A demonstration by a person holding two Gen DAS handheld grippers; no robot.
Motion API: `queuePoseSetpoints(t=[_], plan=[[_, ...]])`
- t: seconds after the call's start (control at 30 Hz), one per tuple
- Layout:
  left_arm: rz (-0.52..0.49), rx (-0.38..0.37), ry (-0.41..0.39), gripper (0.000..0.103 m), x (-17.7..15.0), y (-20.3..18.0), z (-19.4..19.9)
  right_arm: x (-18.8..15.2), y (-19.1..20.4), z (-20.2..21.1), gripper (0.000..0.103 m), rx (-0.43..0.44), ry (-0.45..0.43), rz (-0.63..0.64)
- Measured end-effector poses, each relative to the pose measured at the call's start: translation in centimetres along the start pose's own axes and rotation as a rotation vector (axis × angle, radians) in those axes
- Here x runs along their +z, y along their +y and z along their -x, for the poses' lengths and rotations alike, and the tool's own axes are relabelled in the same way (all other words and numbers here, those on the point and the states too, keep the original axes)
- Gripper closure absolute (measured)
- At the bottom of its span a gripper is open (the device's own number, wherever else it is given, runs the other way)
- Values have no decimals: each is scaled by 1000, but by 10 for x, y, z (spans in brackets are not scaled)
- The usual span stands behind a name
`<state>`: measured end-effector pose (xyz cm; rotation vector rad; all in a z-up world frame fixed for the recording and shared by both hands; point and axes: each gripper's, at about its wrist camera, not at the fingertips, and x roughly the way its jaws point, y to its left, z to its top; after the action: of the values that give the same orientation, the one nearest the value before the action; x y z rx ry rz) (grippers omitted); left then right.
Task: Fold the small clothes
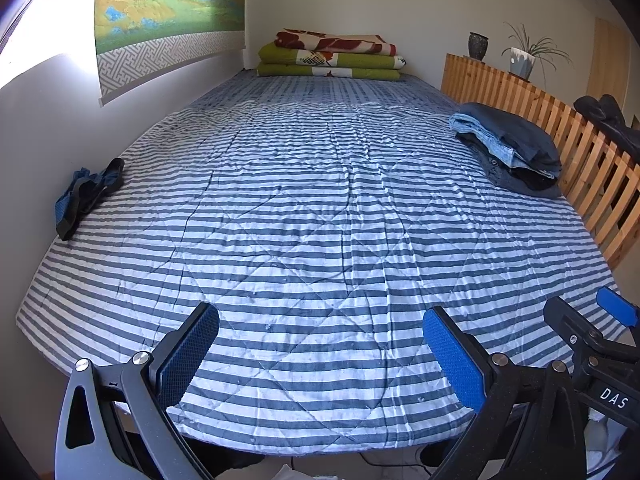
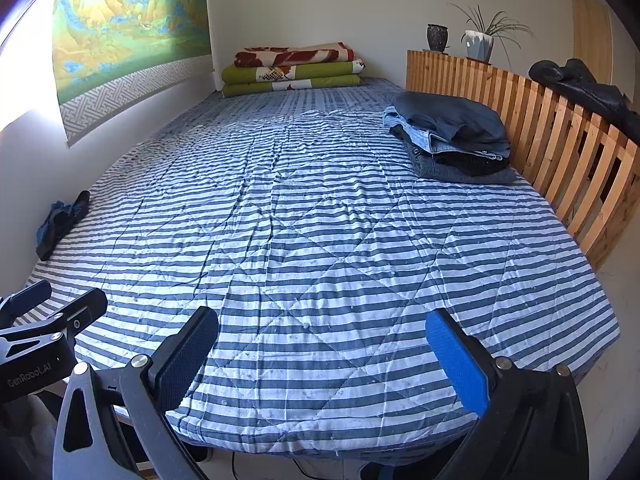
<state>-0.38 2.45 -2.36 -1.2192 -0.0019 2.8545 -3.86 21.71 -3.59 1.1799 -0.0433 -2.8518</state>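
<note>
Nearest: my left gripper (image 1: 320,356), jaws wide apart, nothing between them, held over the foot of the bed. Beside it, my right gripper (image 2: 322,356), likewise spread and empty.

Under both: striped quilt (image 1: 312,216), wrinkled, bare across the middle.

Mid-distance, left edge by the wall: one small garment (image 1: 86,196), blue and black, crumpled, unfolded. This I take as the item to fold.

Mid-distance, right side against the slatted rail (image 2: 560,152): stack (image 2: 452,140) of dark and denim clothes, apparently folded already.

Far end: folded blankets (image 1: 330,56); two pots (image 2: 478,44) on the rail's top; a hanging (image 1: 168,4) on the left wall.

Step in hand, as I judge it: the start, with nothing yet picked up. Next move calls for a reach left and forward to the garment, a pinch on its edge, and a drag to the bare middle for spreading.
</note>
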Motion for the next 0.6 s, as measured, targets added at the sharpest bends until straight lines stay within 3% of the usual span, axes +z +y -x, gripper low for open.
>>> queuePoseSetpoints(t=[0.6], plan=[[13, 4, 4, 0, 7, 13, -8, 3, 4, -7, 1, 1, 14, -1]])
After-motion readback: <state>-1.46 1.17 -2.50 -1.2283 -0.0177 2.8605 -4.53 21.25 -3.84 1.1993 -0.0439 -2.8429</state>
